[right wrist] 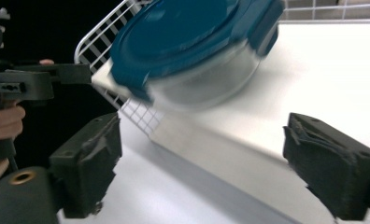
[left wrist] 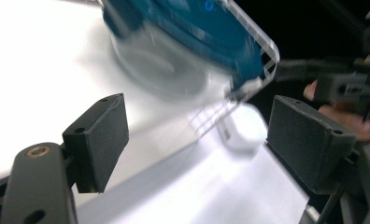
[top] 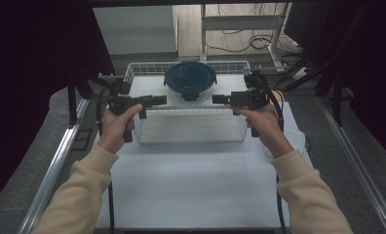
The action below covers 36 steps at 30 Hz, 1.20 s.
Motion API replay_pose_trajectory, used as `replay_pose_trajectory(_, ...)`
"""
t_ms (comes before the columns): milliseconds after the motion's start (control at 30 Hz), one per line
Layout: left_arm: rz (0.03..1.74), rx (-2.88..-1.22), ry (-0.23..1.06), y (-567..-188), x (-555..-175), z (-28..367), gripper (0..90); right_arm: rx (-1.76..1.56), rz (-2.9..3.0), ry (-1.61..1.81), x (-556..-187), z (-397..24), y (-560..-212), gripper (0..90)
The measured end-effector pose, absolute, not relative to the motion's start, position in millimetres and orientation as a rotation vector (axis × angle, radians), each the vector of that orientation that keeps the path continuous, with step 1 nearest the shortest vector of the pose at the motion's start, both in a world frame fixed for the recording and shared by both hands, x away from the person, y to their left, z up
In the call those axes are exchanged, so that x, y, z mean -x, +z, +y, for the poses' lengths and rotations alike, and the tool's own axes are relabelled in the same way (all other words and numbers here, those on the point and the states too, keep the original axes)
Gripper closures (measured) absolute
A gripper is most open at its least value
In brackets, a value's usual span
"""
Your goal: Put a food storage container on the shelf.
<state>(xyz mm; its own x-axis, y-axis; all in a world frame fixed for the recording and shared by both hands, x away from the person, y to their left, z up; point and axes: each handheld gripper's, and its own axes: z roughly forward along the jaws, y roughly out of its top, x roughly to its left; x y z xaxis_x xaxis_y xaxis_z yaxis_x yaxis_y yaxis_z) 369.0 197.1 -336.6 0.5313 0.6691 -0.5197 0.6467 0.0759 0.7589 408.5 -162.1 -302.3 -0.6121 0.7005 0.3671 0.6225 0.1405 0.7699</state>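
Observation:
A round glass container with a dark blue clip lid (top: 190, 80) (left wrist: 188, 32) (right wrist: 188, 37) stands at the back of a white wire basket (top: 188, 140) on the white table. My left gripper (top: 163, 100) (left wrist: 197, 105) hovers at the basket's left side and points right, toward the container. Its jaws are open with nothing between them. My right gripper (top: 215, 99) (right wrist: 202, 123) mirrors it on the basket's right side, pointing left, open and empty. Each gripper view shows the other gripper beyond the container: the right gripper (left wrist: 346, 84) and the left gripper (right wrist: 33, 81).
The white table (top: 191, 185) stretches from the basket toward the person. A pale round object (top: 298, 141) lies by the right forearm at the table's right edge. Metal rails (top: 54, 165) flank the table; black curtains hang at both sides. Cables lie on the floor behind.

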Motion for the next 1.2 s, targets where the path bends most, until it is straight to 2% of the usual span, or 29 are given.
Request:
replay_pose_trajectory(200, 1.102, -1.687, 0.073, -362.7, -331.5, 192.8, 20.6, -1.195, 2.313, 1.48, -372.3, -176.3, -324.2, 16.0)
replay_pose_trajectory(233, 1.092, -1.701, 0.085, -372.1, -320.5, 192.0, 20.8, -1.153, 2.302, 1.469, -357.1, -182.0, -334.7, 16.9)
replay_pose_trajectory(400, 1.087, -1.733, 0.121, -394.4, -297.4, 189.8, 20.7, -1.119, 2.286, 1.447, -335.8, -191.5, -352.8, 19.2)
replay_pose_trajectory(567, 1.086, -1.807, 0.12, -433.9, -274.9, 186.0, 22.0, -1.173, 2.307, 1.471, -309.2, -211.5, -394.4, 20.7)
replay_pose_trajectory(833, 1.158, -1.845, 0.144, -472.9, -264.2, 186.7, 21.9, -1.223, 2.358, 1.378, -295.3, -227.3, -433.7, 21.9)
replay_pose_trajectory(1000, 1.197, -1.855, 0.156, -483.9, -261.3, 191.8, 22.5, -1.207, 2.43, 1.281, -290.2, -220.3, -455.9, 22.9)
replay_pose_trajectory(1200, 1.202, -1.878, 0.093, -490.0, -261.0, 192.5, 17.0, -1.201, 2.449, 1.252, -292.8, -215.4, -466.2, 22.9)
